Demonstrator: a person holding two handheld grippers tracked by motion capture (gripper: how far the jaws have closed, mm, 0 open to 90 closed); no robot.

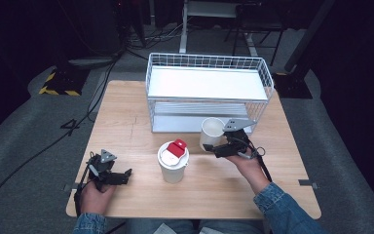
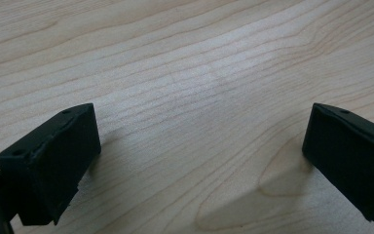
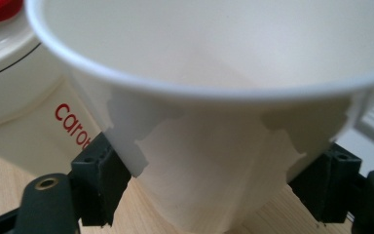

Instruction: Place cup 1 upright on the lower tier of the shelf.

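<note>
At the left edge of the wooden table (image 1: 126, 126), the left gripper (image 1: 108, 171) rests low with its jaws spread wide apart over bare wood, nothing between them. Near the middle stands a lidded cup (image 1: 173, 161) with a red tab on top. Just to its right, the right gripper (image 1: 212, 148) has its jaws pressed against both sides of an open white paper cup (image 1: 211, 131), which stands upright in front of the white wire rack (image 1: 209, 87).
</note>
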